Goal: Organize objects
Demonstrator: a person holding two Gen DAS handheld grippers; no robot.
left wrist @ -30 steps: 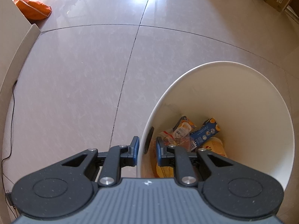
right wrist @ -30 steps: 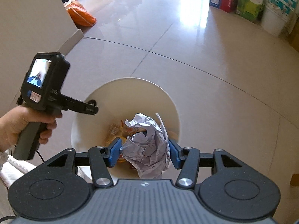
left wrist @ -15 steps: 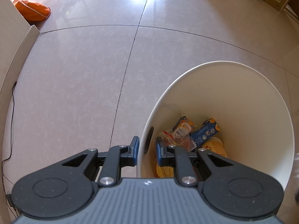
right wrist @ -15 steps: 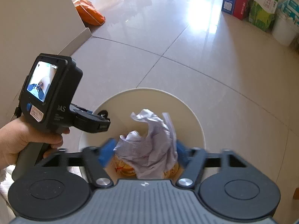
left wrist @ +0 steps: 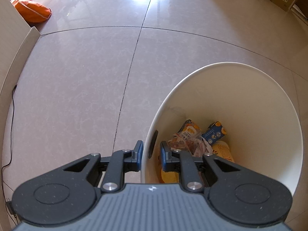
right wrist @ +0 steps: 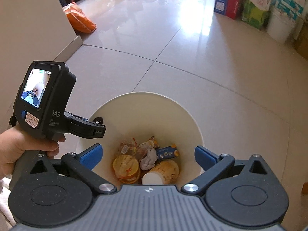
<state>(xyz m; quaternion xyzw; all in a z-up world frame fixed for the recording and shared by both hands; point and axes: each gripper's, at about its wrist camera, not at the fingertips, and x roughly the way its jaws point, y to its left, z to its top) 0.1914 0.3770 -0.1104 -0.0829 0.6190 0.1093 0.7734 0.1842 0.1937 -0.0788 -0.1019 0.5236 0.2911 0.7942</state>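
A white bin [left wrist: 250, 105] stands on the tiled floor, and my left gripper [left wrist: 151, 152] is shut on its near rim, one blue pad outside and one inside. In the right wrist view a hand [right wrist: 19, 150] holds that left gripper [right wrist: 96, 130] at the bin's [right wrist: 146, 115] left rim. My right gripper [right wrist: 147, 155] hangs over the bin's mouth, its jaws opening wide with nothing between them. The crumpled white paper [right wrist: 148, 158] lies inside among snack wrappers [left wrist: 184, 140], a blue carton [right wrist: 167, 152], a yellow cup [right wrist: 163, 171] and an orange-lidded bowl [right wrist: 126, 167].
A beige wall [right wrist: 28, 28] runs along the left, with an orange bag [right wrist: 80, 19] at its far end. Coloured boxes [right wrist: 240, 2] and a white bucket [right wrist: 279, 25] line the far right. A black cable [left wrist: 11, 115] trails on the floor at left.
My right gripper moved over the bin and spread its jaws, letting go of the crumpled paper, which dropped into the bin. The left gripper kept its hold on the rim.
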